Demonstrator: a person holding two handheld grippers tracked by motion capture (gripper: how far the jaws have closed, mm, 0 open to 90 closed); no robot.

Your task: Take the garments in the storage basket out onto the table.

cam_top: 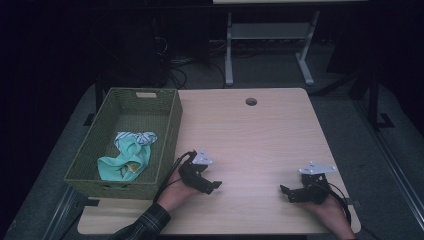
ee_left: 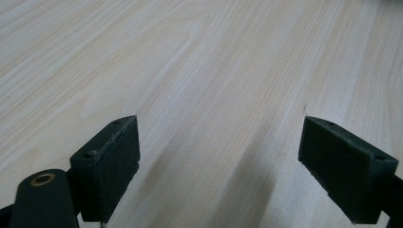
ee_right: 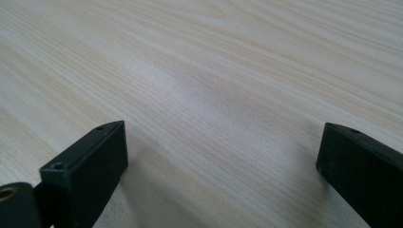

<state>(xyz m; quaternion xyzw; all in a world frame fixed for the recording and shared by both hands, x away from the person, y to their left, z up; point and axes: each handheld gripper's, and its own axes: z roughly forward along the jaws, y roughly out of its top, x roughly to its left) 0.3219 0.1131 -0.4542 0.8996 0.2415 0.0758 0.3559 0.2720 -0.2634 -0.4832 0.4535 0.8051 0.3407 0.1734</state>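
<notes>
A soft teal cloth (cam_top: 123,162) lies bunched up in the green woven basket (cam_top: 167,131), with a white striped cloth (cam_top: 137,137) touching its far end. The basket sits on the left side of the table (cam_top: 250,135), and part of it hangs out past the table's left edge. Both cloths are down at the bottom of the basket, nearer its front wall than its back wall. The left gripper (cam_top: 212,185) is just beside the basket's front right corner, near the front edge of the table, and it points away from the basket toward the middle of the table. So the teal cloth is behind and to the left of its jaws, with the basket wall in between. In the left gripper view the left gripper (ee_left: 219,156) has its two black jaws spread wide apart, with bare wood between them. The right gripper (cam_top: 289,192) is well apart from the basket, near the front right corner of the table, and it points left toward the other one. In the right gripper view the right gripper (ee_right: 223,164) has its jaws spread wide too, gripping nothing, low over the pale wood
</notes>
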